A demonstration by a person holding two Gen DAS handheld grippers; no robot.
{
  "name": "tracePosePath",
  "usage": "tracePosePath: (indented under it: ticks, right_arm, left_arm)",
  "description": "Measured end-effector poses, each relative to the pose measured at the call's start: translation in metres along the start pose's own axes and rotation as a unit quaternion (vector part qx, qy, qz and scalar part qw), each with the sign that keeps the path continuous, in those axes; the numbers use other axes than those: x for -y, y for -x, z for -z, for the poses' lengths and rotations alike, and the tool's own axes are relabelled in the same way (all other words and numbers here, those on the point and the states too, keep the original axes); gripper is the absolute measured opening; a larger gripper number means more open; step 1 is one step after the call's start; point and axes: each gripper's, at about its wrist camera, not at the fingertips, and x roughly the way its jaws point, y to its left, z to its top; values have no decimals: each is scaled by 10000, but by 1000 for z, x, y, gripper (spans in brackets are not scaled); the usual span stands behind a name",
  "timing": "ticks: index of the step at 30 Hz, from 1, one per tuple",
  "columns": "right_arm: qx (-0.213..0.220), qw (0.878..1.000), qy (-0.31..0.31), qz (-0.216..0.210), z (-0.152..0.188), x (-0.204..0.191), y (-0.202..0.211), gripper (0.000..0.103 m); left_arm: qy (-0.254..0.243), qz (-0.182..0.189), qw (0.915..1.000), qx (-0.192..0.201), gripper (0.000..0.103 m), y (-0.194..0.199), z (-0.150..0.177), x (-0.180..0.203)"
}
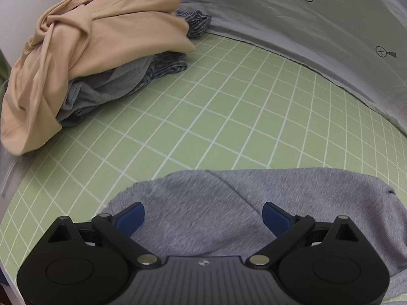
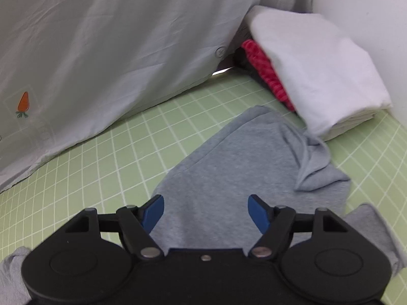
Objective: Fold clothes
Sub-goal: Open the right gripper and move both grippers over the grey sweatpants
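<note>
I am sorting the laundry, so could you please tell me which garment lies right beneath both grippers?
The heather-grey knit garment, spread on the green grid mat. The beige garment sits crumpled on a far pile; the white folded cloth is stacked aside.

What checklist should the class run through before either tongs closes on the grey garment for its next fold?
1. Left tongs open, nothing held: ok.
2. Right tongs open, nothing held: ok.
3. Grey garment lying flat: not ok, bunched fold near its right edge.
4. Green grid mat bare beyond the garment for folding: ok.
5. Unfolded pile, beige garment on top, apart from the grey one: ok.
6. Folded white stack apart from the grey garment: cannot tell, edges look close.
</note>
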Motion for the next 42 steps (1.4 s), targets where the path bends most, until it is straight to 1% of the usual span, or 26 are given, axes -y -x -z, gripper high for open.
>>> tracePosePath:
  ticks: [4, 7, 11, 12, 14, 15, 16, 17, 18, 19, 20, 21, 23, 25, 28, 30, 32, 34, 36, 38, 39, 41, 42]
  right_arm:
    - [-306, 9992, 225, -111, 0, -31, -33, 77]
    - [-442, 9986, 276, -13, -3, -45, -51, 78]
    - [-572, 9980, 226, 164, -11, -48, -71, 78]
    - [-599, 9978, 218, 193, -12, -48, -74, 78]
    - [-629, 9975, 210, 228, -16, -47, -80, 71]
    - [-645, 9974, 228, 235, -17, -47, -82, 56]
    - [-635, 9973, 298, 235, -19, -48, -83, 46]
    - [-639, 9970, 373, 214, -21, -49, -84, 36]
    - [-663, 9967, 450, 148, -23, -50, -85, 24]
    - [-657, 9966, 488, 81, -26, -51, -86, 10]
    - [-653, 9967, 485, -3, -30, -52, -86, 4]
    - [-615, 9970, 467, -85, -34, -53, -86, 4]
    - [-348, 9983, 405, -214, -45, -55, -77, 3]
    - [-5, 9990, 317, -301, -58, -55, -62, 2]
    - [569, 9973, -7, -468, -77, -43, -23, 2]
    - [1013, 9927, -272, -588, -86, -26, 14, 2]
    - [1372, 9875, -472, -622, -85, -4, 51, 2]
    - [1533, 9854, -546, -496, -72, 19, 78, 2]
    - [1491, 9876, -468, -156, -47, 43, 95, 2]
    - [1162, 9920, -330, 354, -14, 63, 90, 2]
    - [869, 9941, -272, 585, 3, 72, 81, 2]
    - [88, 9945, -194, 1023, 40, 92, 59, 3]
    - [-258, 9926, -180, 1173, 56, 99, 50, 4]
  left_arm:
    - [-254, 208, 9995, -45, 98, -16, -18, 20]
    - [-374, 361, 9985, -172, 98, -32, -27, 34]
    - [-618, 576, 9960, -281, 98, -46, -32, 51]
    - [-701, 619, 9951, -310, 96, -48, -33, 55]
    - [-857, 676, 9935, -338, 87, -51, -35, 63]
    - [-938, 696, 9925, -369, 78, -52, -35, 67]
    - [-1001, 706, 9917, -392, 67, -53, -35, 71]
    - [-1045, 704, 9912, -406, 60, -54, -35, 73]
    - [-1053, 725, 9910, -396, 51, -55, -35, 75]
    - [-1022, 770, 9911, -361, 35, -54, -36, 77]
    - [-992, 815, 9912, -326, 23, -54, -36, 78]
    - [-939, 843, 9916, -295, 1, -53, -38, 79]
    - [-786, 863, 9929, -241, 1, -51, -41, 77]
    - [-684, 838, 9941, -47, 1, -41, -46, 74]
    - [-418, 832, 9946, 469, 1, -2, -58, 60]
    - [-199, 886, 9929, 764, 1, 28, -62, 47]
    - [-58, 1021, 9901, 966, 1, 58, -60, 34]
    - [-69, 1093, 9889, 1004, 1, 79, -49, 26]
    - [-138, 1114, 9901, 837, 1, 89, -23, 16]
    - [-230, 1138, 9922, 451, 1, 84, 8, 11]
    - [-283, 1121, 9930, 224, 2, 78, 24, 11]
    - [-490, 1007, 9935, -218, 2, 66, 54, 13]
    - [-698, 893, 9931, -314, 6, 63, 66, 14]
